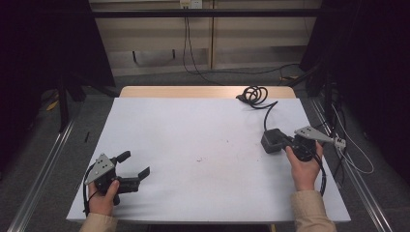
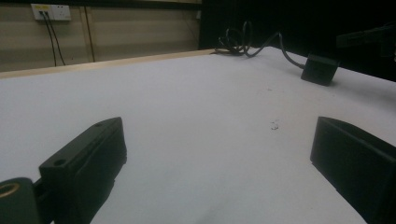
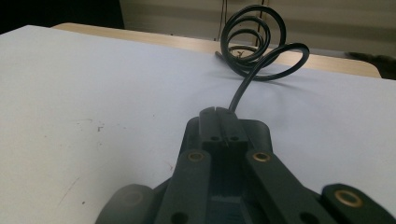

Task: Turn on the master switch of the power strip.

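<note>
A black power adapter (image 1: 270,140) lies on the right side of the white table sheet (image 1: 193,130). Its cable runs back to a coil (image 1: 254,94) near the far edge. My right gripper (image 1: 288,143) reaches the adapter from the right. In the right gripper view the right gripper (image 3: 218,122) has its jaws pressed together, lying over the adapter's (image 3: 259,133) top, and the cable coil (image 3: 254,42) rises beyond. My left gripper (image 1: 134,164) sits at the near left with its jaws wide apart and nothing between them. From the left gripper (image 2: 217,140) the adapter (image 2: 320,69) shows far off.
The table's wooden far edge (image 1: 193,91) shows beyond the sheet. Loose cables (image 1: 355,162) lie on the floor to the right, and a wall socket (image 2: 50,11) with cords is behind. Small dark specks (image 1: 200,158) mark the sheet's middle.
</note>
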Tool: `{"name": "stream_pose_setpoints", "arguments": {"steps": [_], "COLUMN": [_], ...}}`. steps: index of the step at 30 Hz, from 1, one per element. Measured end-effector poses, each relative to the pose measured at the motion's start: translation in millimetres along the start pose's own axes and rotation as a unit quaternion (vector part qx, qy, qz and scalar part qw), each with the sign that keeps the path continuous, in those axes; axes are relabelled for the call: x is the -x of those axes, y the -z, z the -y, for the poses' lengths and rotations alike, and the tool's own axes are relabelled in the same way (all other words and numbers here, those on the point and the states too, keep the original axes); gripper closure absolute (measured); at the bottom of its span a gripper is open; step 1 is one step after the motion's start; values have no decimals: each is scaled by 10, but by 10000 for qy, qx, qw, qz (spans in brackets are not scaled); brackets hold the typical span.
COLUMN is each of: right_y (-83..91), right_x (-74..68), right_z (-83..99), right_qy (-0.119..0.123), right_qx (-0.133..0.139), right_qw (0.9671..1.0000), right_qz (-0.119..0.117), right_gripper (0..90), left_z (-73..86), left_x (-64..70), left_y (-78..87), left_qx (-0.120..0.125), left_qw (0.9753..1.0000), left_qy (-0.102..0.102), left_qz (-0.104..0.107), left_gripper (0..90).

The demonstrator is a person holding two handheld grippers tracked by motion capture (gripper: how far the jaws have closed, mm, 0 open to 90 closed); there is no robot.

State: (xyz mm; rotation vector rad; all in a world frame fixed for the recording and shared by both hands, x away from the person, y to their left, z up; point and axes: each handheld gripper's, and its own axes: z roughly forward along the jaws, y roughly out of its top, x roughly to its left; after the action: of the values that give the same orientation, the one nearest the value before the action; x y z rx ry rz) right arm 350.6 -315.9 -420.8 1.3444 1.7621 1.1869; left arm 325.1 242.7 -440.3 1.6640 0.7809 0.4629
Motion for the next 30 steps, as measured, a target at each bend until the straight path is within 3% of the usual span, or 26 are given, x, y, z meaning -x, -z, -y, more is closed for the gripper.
{"name": "stream_pose_setpoints", "arguments": {"steps": [30], "right_y": [-31], "right_x": [48], "right_z": [51], "right_qy": [-46], "right_qx": [-90], "right_qw": [9999], "right_qz": [58], "right_gripper": [900], "left_z": [4], "left_x": [0], "left_y": [3], "left_qx": [-1], "left_qw": [10000], "left_qy": [-1], "left_qz": [8], "left_gripper": [31]}}
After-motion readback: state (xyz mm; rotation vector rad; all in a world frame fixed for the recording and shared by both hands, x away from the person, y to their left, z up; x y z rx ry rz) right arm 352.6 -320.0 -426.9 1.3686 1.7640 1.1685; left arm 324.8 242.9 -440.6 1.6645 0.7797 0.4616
